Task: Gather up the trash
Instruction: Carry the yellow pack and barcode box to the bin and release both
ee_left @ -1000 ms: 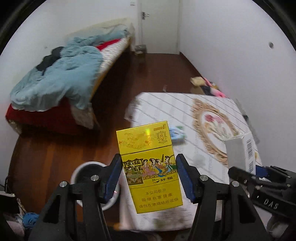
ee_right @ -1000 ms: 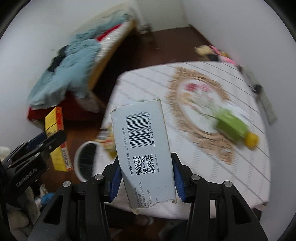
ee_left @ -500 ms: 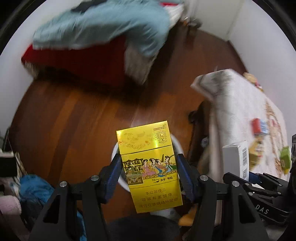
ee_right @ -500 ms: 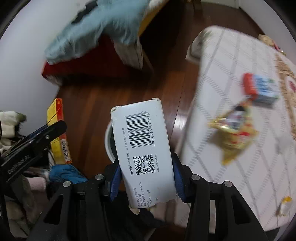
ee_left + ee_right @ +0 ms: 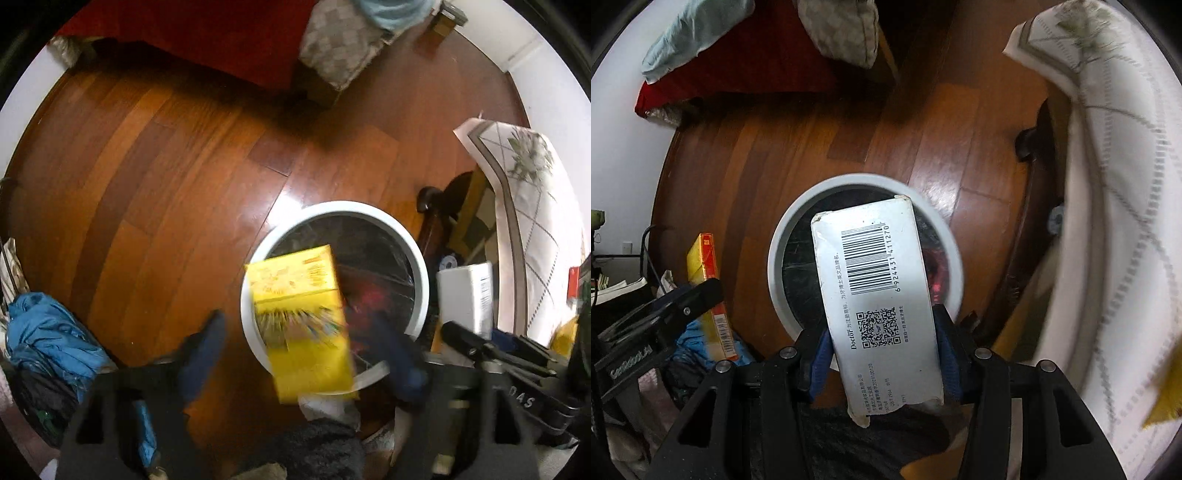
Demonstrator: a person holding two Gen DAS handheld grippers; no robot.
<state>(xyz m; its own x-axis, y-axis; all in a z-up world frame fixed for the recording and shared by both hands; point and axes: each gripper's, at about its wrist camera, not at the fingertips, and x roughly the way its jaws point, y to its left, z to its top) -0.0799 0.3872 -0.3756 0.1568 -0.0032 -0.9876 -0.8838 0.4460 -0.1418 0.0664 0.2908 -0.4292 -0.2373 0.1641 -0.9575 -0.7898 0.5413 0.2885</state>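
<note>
Over the white bin [image 5: 419, 266]: left gripper [image 5: 303, 354] fingers were opening wide, yellow pack [image 5: 301, 317] loose between them for dropping; right gripper [image 5: 882, 363] fingers, starting to open, touched the white box [image 5: 879, 295].

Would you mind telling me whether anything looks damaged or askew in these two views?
The white barcoded cardboard box between the right gripper fingers has a torn, ragged bottom corner. The yellow cigarette pack sits tilted and blurred between the left gripper jaws, which are opening, above the round white waste bin.
</note>
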